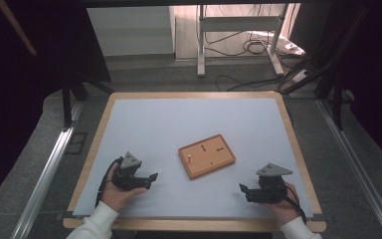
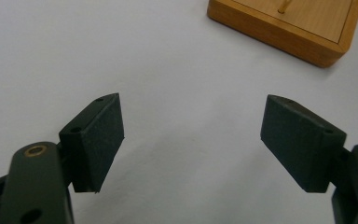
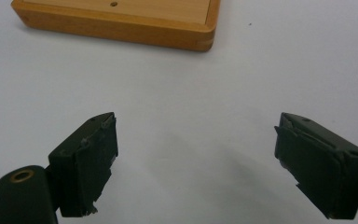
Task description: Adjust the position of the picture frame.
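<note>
Near the surface's (image 1: pixel 144 119) front-left corner, the left gripper (image 1: pixel 150 178) rests low with its fingers (image 2: pixel 95 140) spread wide and nothing between them, aimed toward the middle. The wooden peg board (image 1: pixel 207 155) lies flat a little right of the surface's centre, well apart from both grippers; a small upright peg (image 1: pixel 190 157) stands near its left end, though the other dark marks on it are too small to tell as pegs or holes. Near the front-right corner, the right gripper (image 1: pixel 242 188) also has its fingers (image 3: pixel 86 163) wide apart and empty. This looks like the starting step, with no reach begun. Next, one gripper should advance to the board and line up on the peg.
</note>
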`<action>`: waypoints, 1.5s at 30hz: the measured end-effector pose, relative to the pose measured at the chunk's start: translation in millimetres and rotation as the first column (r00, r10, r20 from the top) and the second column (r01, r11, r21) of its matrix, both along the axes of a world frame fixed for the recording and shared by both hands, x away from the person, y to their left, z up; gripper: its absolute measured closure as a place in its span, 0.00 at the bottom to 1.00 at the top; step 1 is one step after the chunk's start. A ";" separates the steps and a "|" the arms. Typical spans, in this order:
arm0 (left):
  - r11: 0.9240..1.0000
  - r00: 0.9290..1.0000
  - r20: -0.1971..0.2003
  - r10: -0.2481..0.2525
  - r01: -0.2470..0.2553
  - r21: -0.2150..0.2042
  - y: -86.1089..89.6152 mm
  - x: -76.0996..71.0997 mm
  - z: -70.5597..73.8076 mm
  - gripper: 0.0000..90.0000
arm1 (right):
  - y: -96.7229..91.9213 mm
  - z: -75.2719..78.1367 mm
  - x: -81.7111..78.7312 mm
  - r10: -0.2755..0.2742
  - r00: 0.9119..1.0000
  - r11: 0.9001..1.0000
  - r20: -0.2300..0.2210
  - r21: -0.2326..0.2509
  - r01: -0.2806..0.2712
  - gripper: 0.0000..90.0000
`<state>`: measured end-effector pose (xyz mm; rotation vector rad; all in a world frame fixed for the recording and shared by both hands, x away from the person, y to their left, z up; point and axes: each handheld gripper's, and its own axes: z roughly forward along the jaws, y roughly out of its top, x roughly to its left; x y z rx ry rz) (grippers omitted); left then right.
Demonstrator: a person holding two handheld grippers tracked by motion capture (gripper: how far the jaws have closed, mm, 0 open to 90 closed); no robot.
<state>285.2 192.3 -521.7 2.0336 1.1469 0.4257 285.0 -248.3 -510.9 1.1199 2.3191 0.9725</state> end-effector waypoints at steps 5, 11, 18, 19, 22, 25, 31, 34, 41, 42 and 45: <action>1.000 1.000 0.021 -0.010 0.010 0.003 -2.8 0.8 5.5 0.24 | 0.8 1.5 -3.1 0.000 1.000 1.000 0.008 0.003 0.000 0.15; 0.999 0.999 0.028 -0.031 0.031 -0.015 -11.0 5.7 13.4 0.27 | -2.6 2.8 -4.4 -0.007 1.000 1.000 0.005 0.002 0.007 0.15; 0.998 0.998 0.040 -0.054 0.056 -0.035 -27.3 13.1 22.4 0.31 | -1.8 2.6 -6.8 -0.008 1.000 1.000 0.007 0.000 0.008 0.15; 0.997 0.997 0.042 -0.061 0.062 -0.037 -30.3 14.0 23.2 0.31 | -1.4 2.6 -6.9 -0.007 1.000 1.000 0.008 -0.001 0.007 0.15; 0.996 0.996 0.040 -0.075 0.077 -0.046 -40.0 18.3 23.2 0.31 | -0.7 2.0 -6.4 -0.004 1.000 1.000 0.003 -0.003 0.004 0.15; 0.995 0.995 0.041 -0.089 0.091 -0.052 -49.6 22.4 22.0 0.30 | -0.6 1.3 -6.1 -0.004 1.000 1.000 0.004 -0.004 0.004 0.15; 0.994 0.993 0.057 -0.102 0.104 -0.043 -65.9 24.4 21.6 0.30 | -1.9 2.1 -6.4 -0.006 1.000 1.000 0.007 -0.003 0.006 0.15; 0.993 0.992 0.056 -0.110 0.112 -0.029 -72.1 26.4 21.1 0.30 | -3.7 2.4 -5.9 -0.012 1.000 1.000 0.008 -0.001 0.012 0.15; 0.993 0.993 0.048 -0.112 0.113 -0.025 -86.6 34.2 18.0 0.31 | -3.4 2.5 -5.9 -0.012 1.000 1.000 0.010 -0.001 0.012 0.15; 0.993 0.993 0.047 -0.111 0.112 -0.027 -89.2 35.3 17.4 0.31 | -3.5 2.6 -6.0 -0.012 1.000 1.000 0.011 -0.002 0.012 0.15; 0.993 0.992 0.051 -0.116 0.118 -0.025 -95.9 39.7 15.0 0.33 | -4.0 2.6 -5.8 -0.012 1.000 1.000 0.011 -0.002 0.012 0.15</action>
